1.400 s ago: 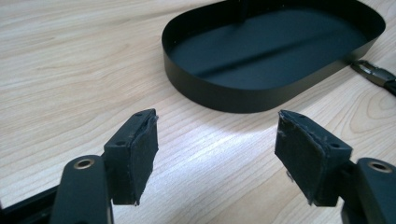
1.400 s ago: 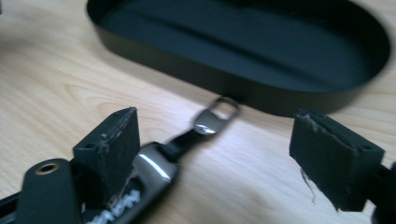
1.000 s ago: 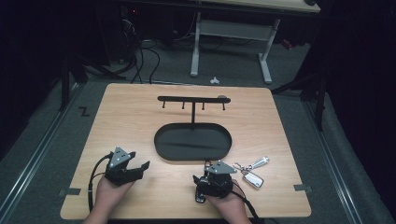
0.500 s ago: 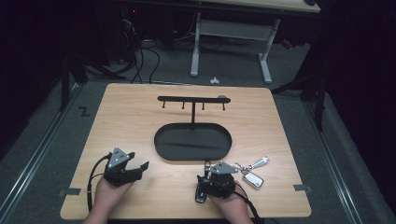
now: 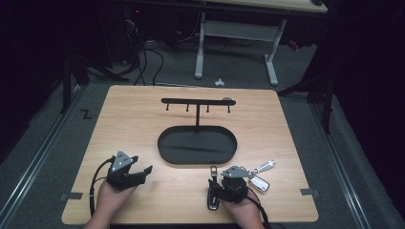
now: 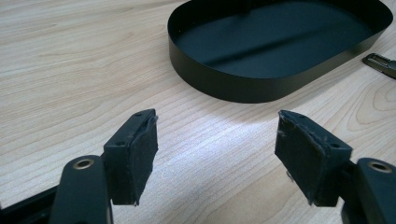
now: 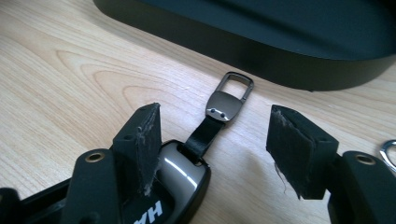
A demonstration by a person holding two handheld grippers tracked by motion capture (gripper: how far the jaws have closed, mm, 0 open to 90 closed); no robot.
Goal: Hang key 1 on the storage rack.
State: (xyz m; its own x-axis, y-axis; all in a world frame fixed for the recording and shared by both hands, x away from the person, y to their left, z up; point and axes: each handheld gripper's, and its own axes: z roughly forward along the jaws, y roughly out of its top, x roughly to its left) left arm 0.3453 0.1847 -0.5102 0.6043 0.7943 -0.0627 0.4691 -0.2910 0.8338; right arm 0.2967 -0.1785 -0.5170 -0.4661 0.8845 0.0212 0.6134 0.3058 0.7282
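The right gripper [image 7: 212, 135] has just been narrowing, jaws apart over a dark key fob [image 7: 175, 179], one pad touching it; the left gripper [image 6: 217, 140] gapes beside the tray [image 6: 219, 84].

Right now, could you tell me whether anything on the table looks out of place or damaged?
Nothing looks damaged. The key fob and a second bunch of keys lie loose on the table beside the black tray, while the hook rack above it carries nothing.

A dim lab or test room, judging by the bare wooden table [image 5: 143, 119] on grey carpet, tape marks by its near corners, a tangle of cables [image 5: 143, 57] on the floor at eleven o'clock and a white-legged desk [image 5: 236, 43] at twelve o'clock.
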